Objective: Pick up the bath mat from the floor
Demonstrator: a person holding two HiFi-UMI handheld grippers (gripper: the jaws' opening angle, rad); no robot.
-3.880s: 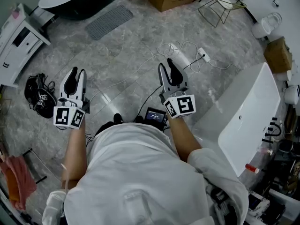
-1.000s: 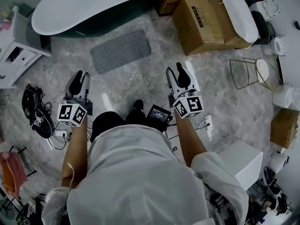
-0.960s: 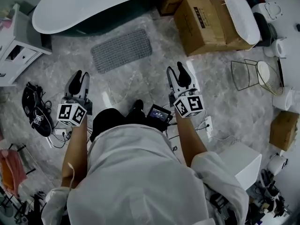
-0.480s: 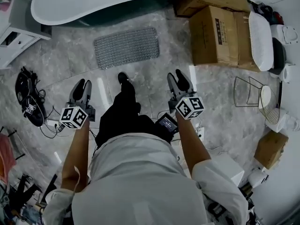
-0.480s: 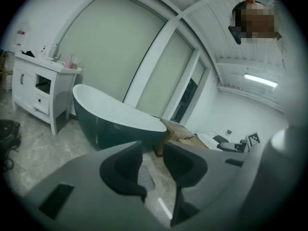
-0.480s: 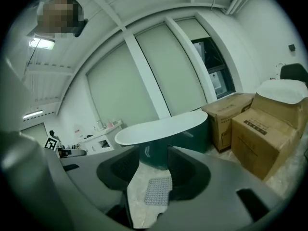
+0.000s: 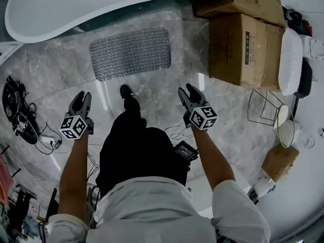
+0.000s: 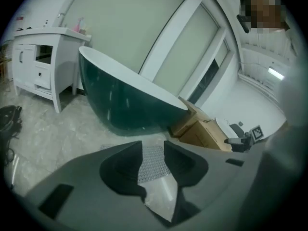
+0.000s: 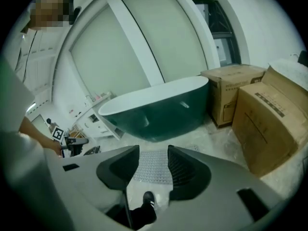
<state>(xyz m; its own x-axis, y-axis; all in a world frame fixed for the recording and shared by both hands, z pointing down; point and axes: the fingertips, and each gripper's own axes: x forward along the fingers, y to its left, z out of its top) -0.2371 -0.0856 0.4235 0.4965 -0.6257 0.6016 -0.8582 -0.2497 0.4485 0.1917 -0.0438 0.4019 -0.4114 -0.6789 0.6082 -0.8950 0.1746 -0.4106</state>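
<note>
Right tool (image 7: 187,89) gaping, empty; bath mat (image 7: 130,53) lengthwise left-right.

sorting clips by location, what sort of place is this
Probably a bathroom showroom, or a bathroom being fitted out: a freestanding bathtub with a bath mat in front of it on the marble-look floor, and cardboard boxes standing beside the tub.
</note>
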